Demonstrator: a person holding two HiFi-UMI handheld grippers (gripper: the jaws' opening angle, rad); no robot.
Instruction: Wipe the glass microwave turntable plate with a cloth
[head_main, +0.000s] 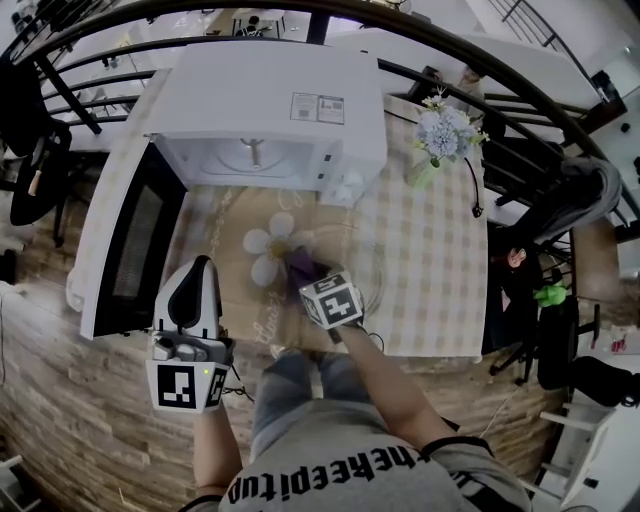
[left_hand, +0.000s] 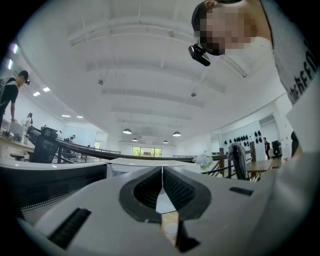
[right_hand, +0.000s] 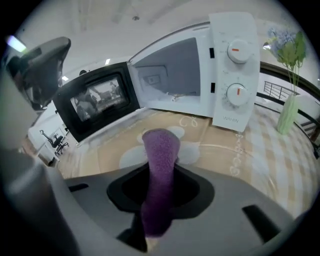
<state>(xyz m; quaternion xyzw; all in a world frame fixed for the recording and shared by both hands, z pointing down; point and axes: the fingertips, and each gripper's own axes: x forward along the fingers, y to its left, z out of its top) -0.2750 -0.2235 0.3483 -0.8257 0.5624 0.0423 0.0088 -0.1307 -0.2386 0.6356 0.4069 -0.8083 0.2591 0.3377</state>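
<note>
The clear glass turntable plate (head_main: 365, 265) lies on a flower-printed mat in front of the microwave; its rim is faint. My right gripper (head_main: 305, 272) is over the plate's left part, shut on a purple cloth (head_main: 298, 264). In the right gripper view the cloth (right_hand: 161, 145) sticks up between the jaws of that gripper (right_hand: 161, 170), with the plate (right_hand: 225, 160) beyond it. My left gripper (head_main: 200, 264) is held off the table's near left corner, away from the plate. In its own view the left gripper (left_hand: 161, 172) is shut on nothing and looks across the room.
A white microwave (head_main: 270, 100) stands at the back of the table, its black door (head_main: 135, 240) swung open to the left. A vase of flowers (head_main: 440, 135) stands at the back right on the checked tablecloth (head_main: 430, 260). Chairs and railings lie to the right.
</note>
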